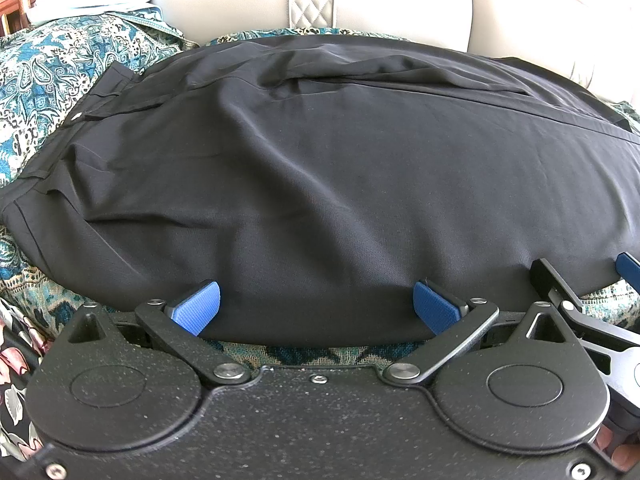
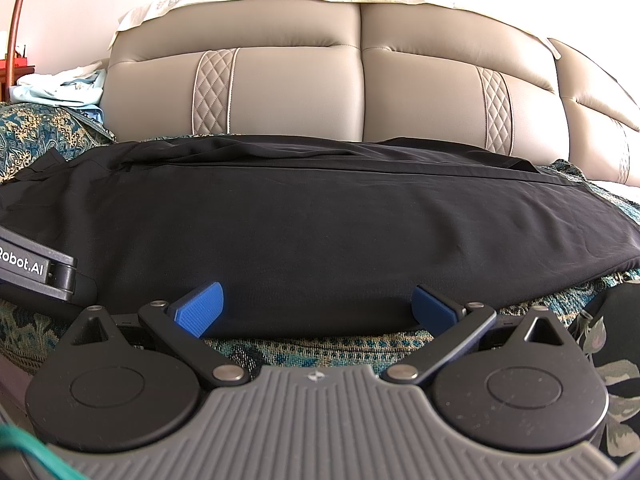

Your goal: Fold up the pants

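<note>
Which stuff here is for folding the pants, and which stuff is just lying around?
For the job:
black pants
left gripper, open at the near edge
right gripper, open at the near edge

Just lying about:
patterned teal cover under the pants
beige sofa back
light blue cloth at far left

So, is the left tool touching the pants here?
Cannot tell. In the left wrist view the left tool is open with the near edge of the pants between its blue fingers, but neither contact nor a gap shows plainly.
</note>
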The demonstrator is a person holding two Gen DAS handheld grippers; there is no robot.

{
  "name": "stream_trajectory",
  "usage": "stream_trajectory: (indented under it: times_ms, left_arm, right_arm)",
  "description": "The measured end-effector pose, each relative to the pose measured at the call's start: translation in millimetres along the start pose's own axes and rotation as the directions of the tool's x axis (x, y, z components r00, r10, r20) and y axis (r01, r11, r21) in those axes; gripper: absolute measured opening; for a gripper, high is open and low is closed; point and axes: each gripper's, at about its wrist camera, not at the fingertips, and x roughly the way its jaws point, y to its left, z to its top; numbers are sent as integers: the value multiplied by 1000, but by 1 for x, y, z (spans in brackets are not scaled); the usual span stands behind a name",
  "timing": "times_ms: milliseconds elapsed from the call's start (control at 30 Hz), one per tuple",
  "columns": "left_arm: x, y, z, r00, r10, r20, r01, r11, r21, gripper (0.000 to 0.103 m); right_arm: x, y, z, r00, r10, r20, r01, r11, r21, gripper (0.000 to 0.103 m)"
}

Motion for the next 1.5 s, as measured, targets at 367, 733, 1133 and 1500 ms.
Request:
stream_trajectory:
  times_ms: [367, 733, 1133, 1500]
  left_arm:
    - [0, 0, 0, 1000, 1, 1, -1, 1000, 0, 103]
    - [0, 0, 0, 1000, 0, 2, 0, 1000, 1, 103]
    - [1, 0, -1, 1000, 14, 26, -14, 1000, -23, 103]
    - [-5, 35, 64, 995, -27, 94, 32, 998, -46, 101]
  right_arm:
    - [0, 0, 0, 1000, 0, 1, 0, 1000, 0, 103]
    - [0, 0, 0, 1000, 0, 1, 0, 1000, 0, 103]
    - [0, -1, 0, 1000, 4, -2, -4, 1000, -1, 103]
    - [4, -8, 48, 995, 89, 38, -88, 996, -13, 103]
